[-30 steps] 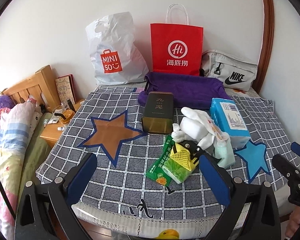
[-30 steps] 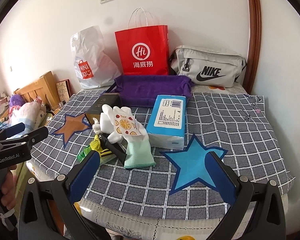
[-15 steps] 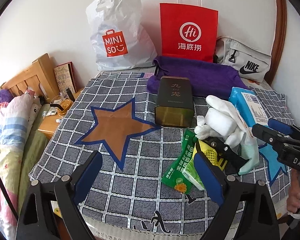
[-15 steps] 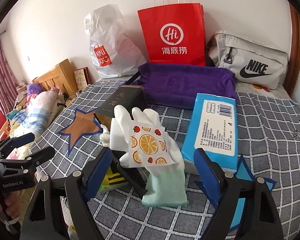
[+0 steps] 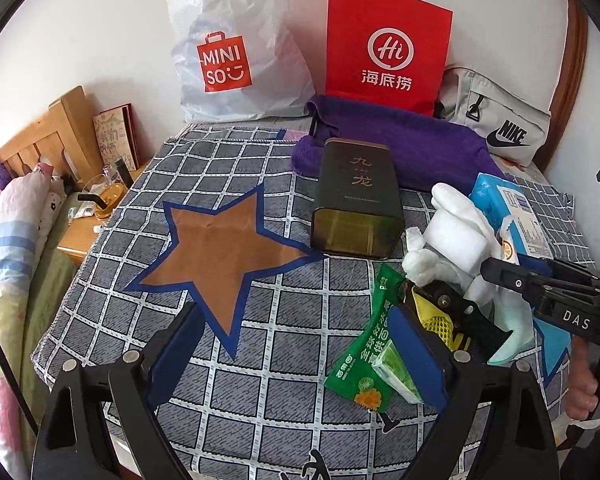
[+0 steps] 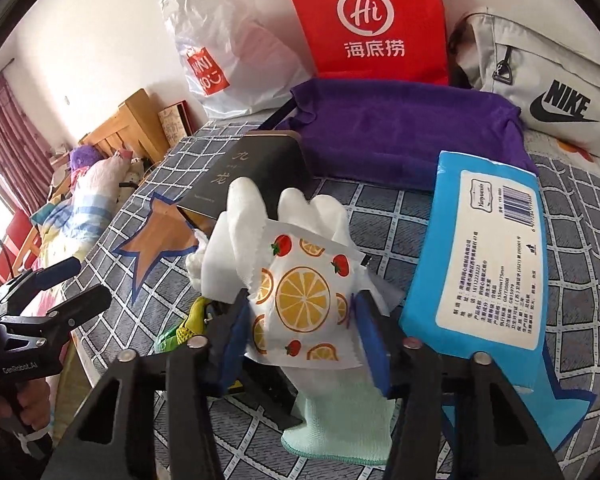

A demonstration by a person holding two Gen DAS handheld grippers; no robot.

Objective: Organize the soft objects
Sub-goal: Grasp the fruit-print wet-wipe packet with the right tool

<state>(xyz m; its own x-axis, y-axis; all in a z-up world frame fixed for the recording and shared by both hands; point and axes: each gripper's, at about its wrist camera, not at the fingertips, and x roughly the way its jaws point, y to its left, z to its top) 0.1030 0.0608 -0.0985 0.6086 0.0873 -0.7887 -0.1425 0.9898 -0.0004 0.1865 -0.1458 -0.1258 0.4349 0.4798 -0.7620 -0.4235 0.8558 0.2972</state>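
A white glove with a mint cuff (image 6: 332, 420) lies in a pile on the checked bedspread, with a fruit-print packet (image 6: 300, 296) on top of it. My right gripper (image 6: 300, 332) has its blue pads on either side of the packet and touches it; it also shows in the left wrist view (image 5: 540, 284). My left gripper (image 5: 296, 360) is open and empty over the brown star (image 5: 224, 248). The right finger (image 5: 416, 356) stands over a green packet (image 5: 364, 356). A blue tissue pack (image 6: 496, 256) and a purple towel (image 6: 404, 136) lie nearby.
A dark tea tin (image 5: 356, 196) lies behind the pile. A black and yellow tool (image 5: 448, 312) sits under the glove. A Miniso bag (image 5: 228, 44), a red paper bag (image 5: 384, 44) and a grey Nike bag (image 5: 496, 124) stand by the wall. The bed edge is close in front.
My right gripper has moved forward onto the pile and its jaws have narrowed around the fruit-print packet. My left gripper has shifted forward and left over the brown star.
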